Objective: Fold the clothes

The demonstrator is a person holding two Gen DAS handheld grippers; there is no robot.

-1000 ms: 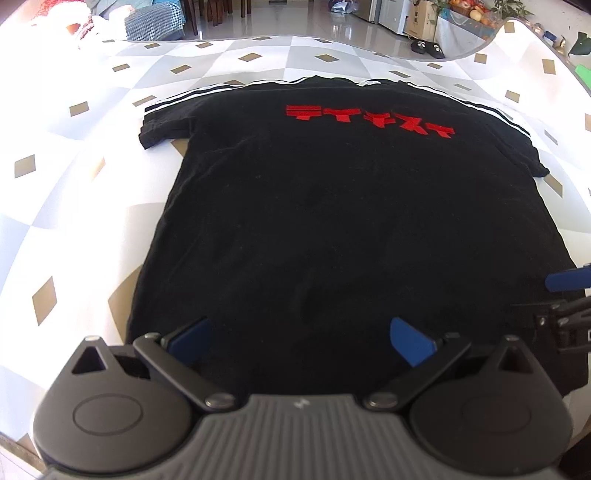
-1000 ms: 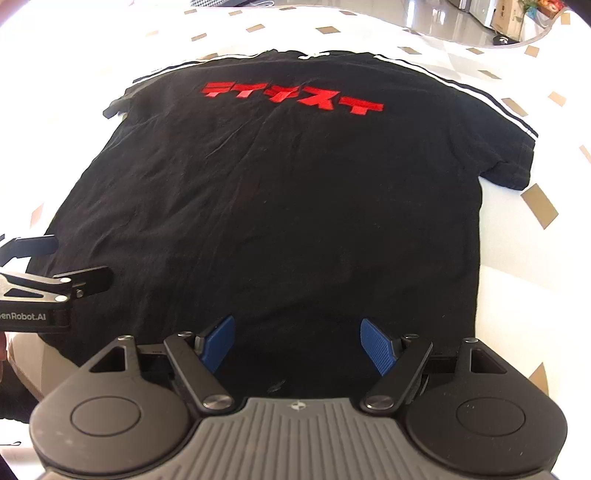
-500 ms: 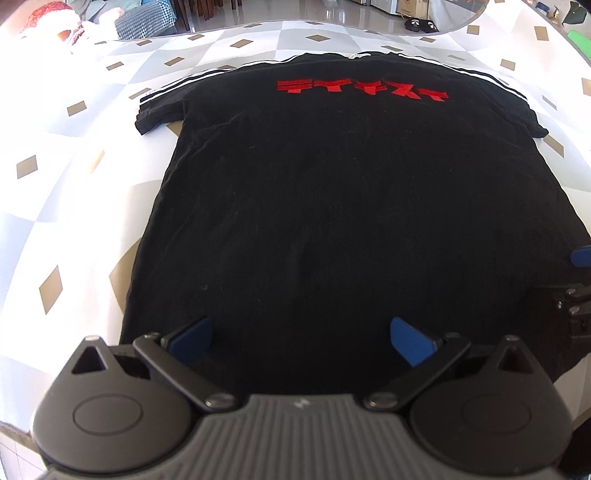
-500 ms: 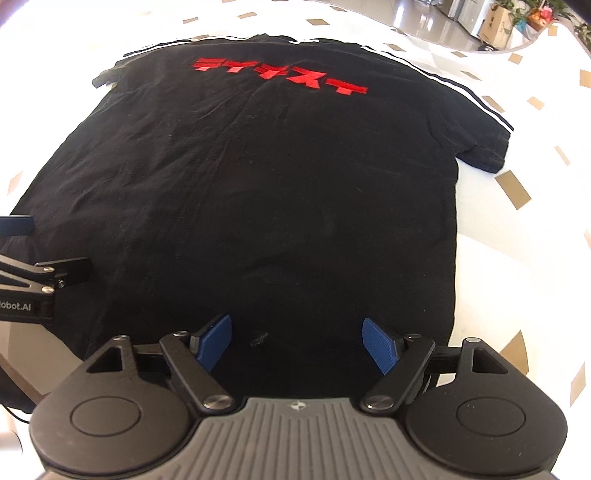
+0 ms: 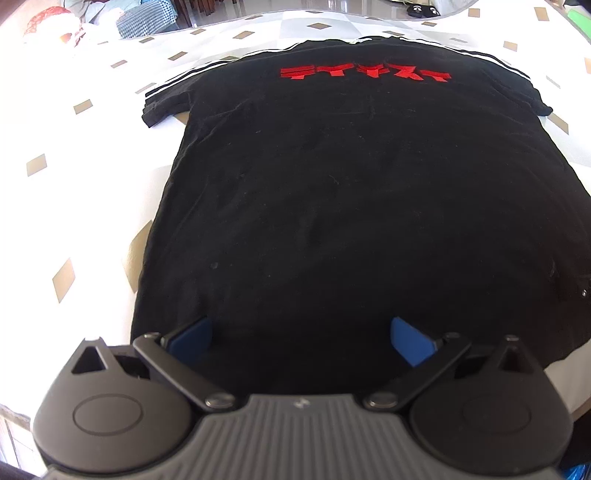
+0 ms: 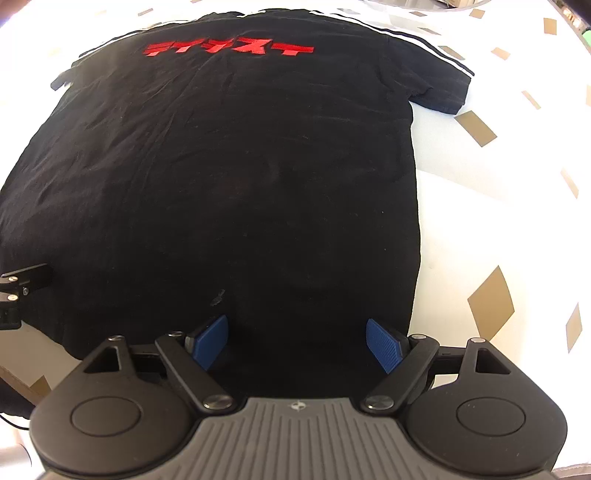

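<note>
A black T-shirt with red lettering and white shoulder stripes lies flat on the table, hem toward me. It also shows in the right wrist view. My left gripper is open, its blue pads over the hem near the shirt's left corner. My right gripper is open, its pads over the hem near the right corner. Part of the left gripper shows at the left edge of the right wrist view.
The table has a white cloth with tan diamonds. Clothes are piled at the far left. The table's near edge runs just below the grippers.
Both grippers have moved down and closer to the shirt's hem. The right gripper has slid out of the left wrist view. Both stay open.
</note>
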